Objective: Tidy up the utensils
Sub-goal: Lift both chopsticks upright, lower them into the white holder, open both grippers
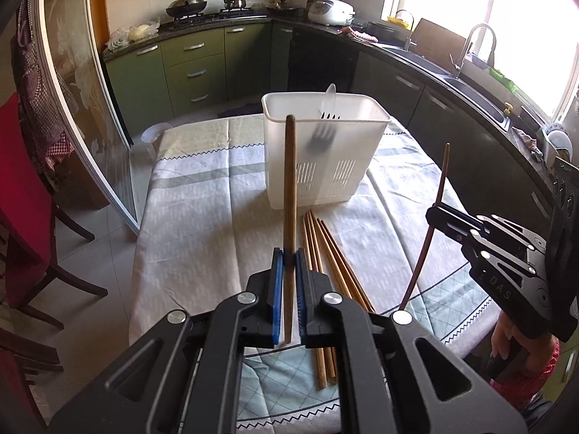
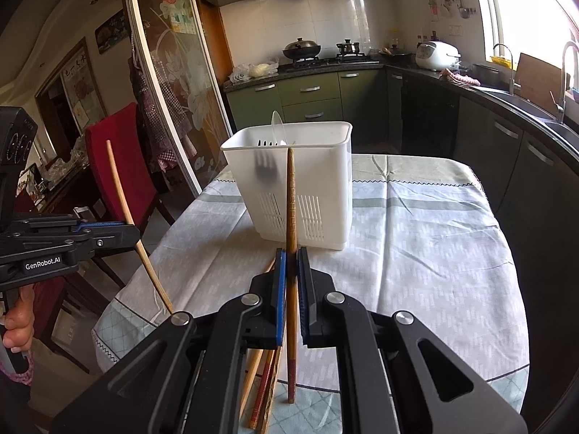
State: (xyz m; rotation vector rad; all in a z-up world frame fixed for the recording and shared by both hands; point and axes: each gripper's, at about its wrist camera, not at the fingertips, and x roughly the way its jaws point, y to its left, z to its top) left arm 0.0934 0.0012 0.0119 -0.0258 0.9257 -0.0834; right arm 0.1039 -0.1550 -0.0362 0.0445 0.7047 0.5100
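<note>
My left gripper (image 1: 288, 253) is shut on a pale wooden chopstick (image 1: 290, 166) that stands nearly upright between the blue pads. My right gripper (image 2: 291, 253) is shut on a darker patterned chopstick (image 2: 290, 195), also upright. Both are held above the tablecloth, short of the white plastic utensil caddy (image 1: 325, 155) (image 2: 318, 181). Inside the caddy are a dark fork (image 1: 320, 137) and a white spoon (image 1: 330, 96). Several loose chopsticks (image 1: 325, 249) (image 2: 260, 379) lie on the cloth below the grippers. Each view shows the other gripper (image 1: 434, 213) (image 2: 134, 233) off to the side.
The table has a pale patterned cloth (image 1: 202, 217), and its edges fall away left and right. A red chair (image 2: 115, 166) and a glass sliding door (image 2: 173, 83) stand to the left. Green kitchen cabinets (image 1: 195, 68) and a sink counter (image 1: 470, 83) run behind and to the right.
</note>
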